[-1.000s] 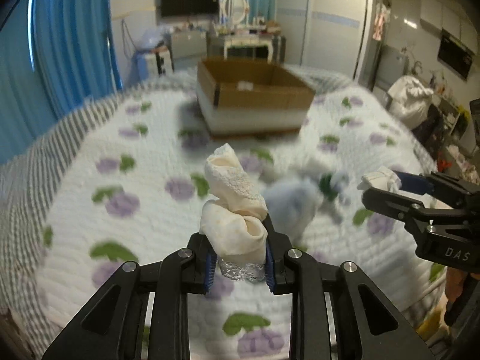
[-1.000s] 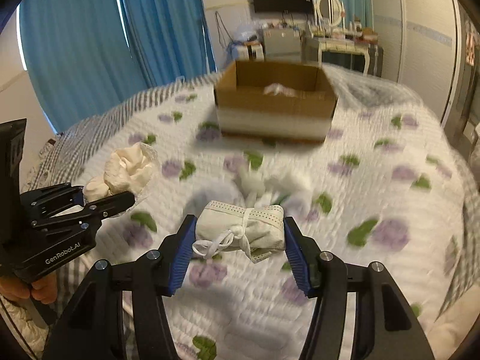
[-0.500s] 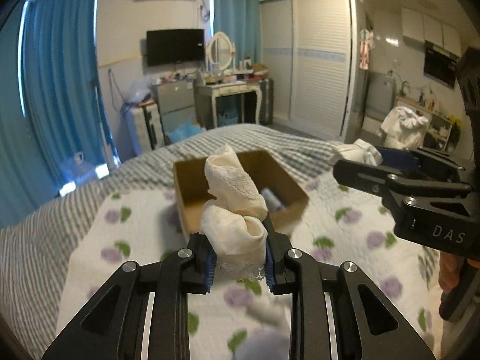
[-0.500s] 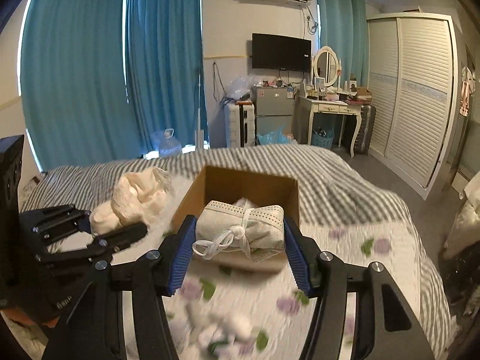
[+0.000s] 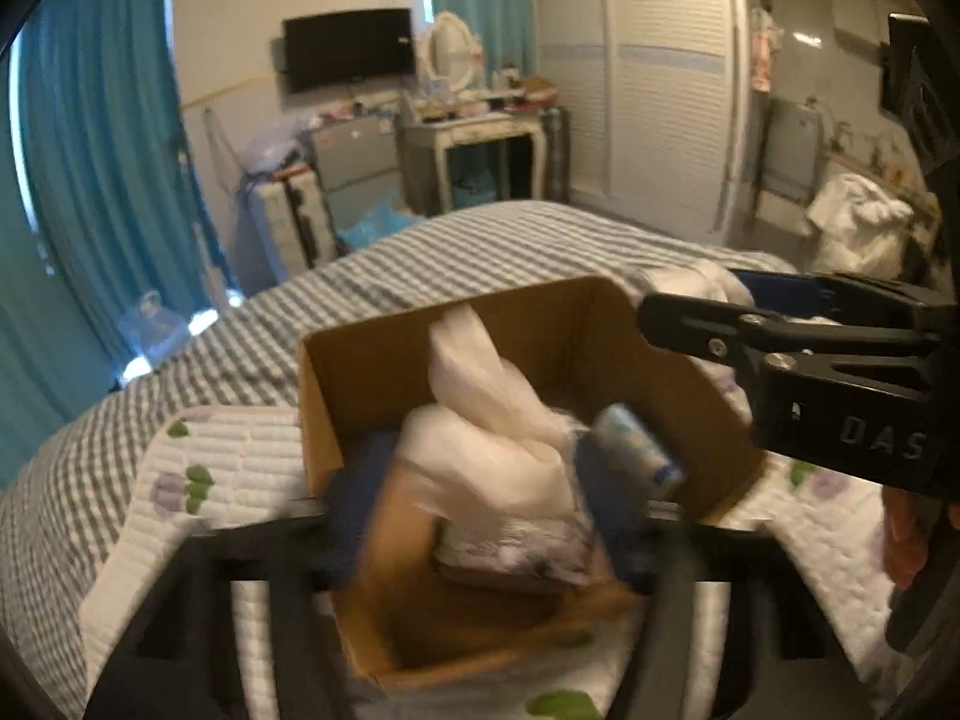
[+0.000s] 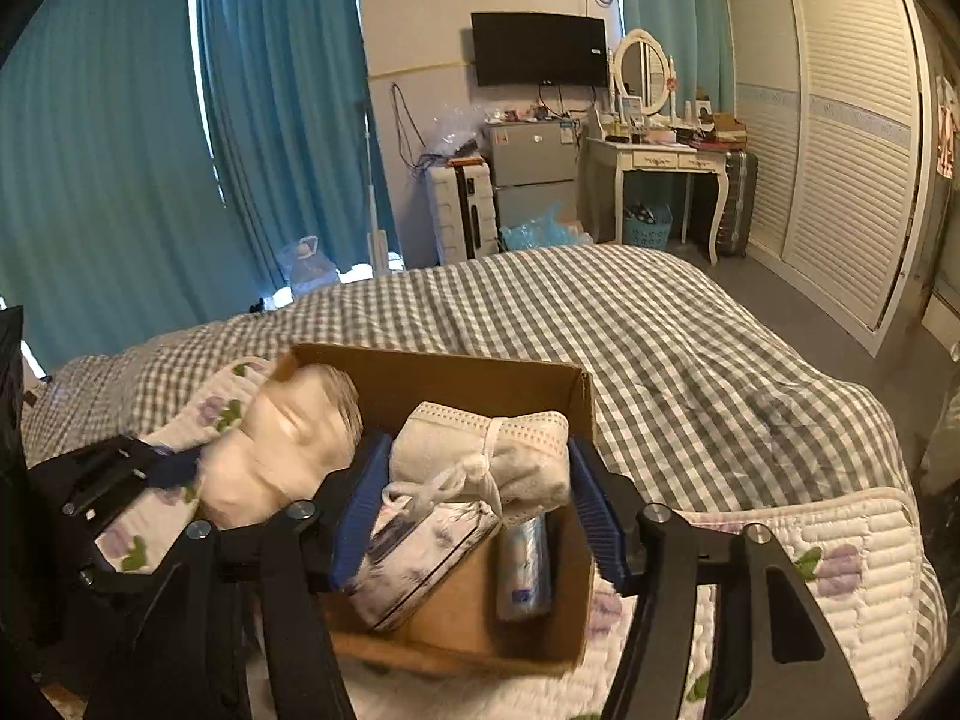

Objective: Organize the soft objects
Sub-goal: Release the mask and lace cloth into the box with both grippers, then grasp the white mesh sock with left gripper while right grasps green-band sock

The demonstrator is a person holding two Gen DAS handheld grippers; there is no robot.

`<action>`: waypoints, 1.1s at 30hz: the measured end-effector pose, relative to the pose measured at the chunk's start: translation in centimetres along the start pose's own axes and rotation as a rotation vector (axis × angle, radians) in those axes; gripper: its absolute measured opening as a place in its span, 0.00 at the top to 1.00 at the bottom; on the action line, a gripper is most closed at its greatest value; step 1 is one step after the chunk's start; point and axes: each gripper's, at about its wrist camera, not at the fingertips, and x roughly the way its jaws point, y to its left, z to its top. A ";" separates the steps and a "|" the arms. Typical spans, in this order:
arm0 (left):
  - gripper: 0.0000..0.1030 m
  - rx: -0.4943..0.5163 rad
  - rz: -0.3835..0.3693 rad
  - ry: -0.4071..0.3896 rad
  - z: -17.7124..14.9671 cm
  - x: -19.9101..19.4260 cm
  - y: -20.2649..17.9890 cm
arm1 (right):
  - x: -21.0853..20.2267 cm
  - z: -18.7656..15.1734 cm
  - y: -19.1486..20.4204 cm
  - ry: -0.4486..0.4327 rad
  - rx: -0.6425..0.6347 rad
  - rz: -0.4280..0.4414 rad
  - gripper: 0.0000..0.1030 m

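Note:
A brown cardboard box (image 6: 528, 381) (image 5: 336, 414) stands on the bed. My left gripper (image 5: 480, 516) is over the box; its pads look spread apart and blurred, with a cream lace cloth bundle (image 5: 492, 432) between them. The bundle also shows in the right wrist view (image 6: 282, 444). My right gripper (image 6: 477, 504) is shut on a white tied cloth bundle (image 6: 480, 456), held over the box. Inside the box lie a floral tissue pack (image 6: 420, 552) and a blue-white roll (image 6: 525, 564).
The bed has a grey checked cover (image 6: 660, 348) and a white quilt with purple flowers (image 6: 828, 564). Blue curtains (image 6: 120, 150), a dressing table (image 6: 654, 162) and a white wardrobe (image 6: 840, 120) stand beyond the bed.
Both grippers moved forward over the box with their bundles. The left gripper's pads have spread apart around the cream bundle, and that view is blurred by motion.

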 end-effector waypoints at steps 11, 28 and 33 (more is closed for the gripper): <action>0.26 -0.043 0.052 -0.060 1.1 -6.6 0.5 | -6.8 0.1 -0.3 -0.075 -0.001 -0.062 0.22; 0.19 -0.072 0.048 -0.326 -1.6 -29.5 0.4 | -30.5 -2.7 6.9 -0.206 -0.145 -0.152 0.00; 0.19 -0.048 0.140 -0.228 -5.6 -26.5 -0.5 | -28.9 -7.1 6.9 -0.131 -0.155 -0.135 0.00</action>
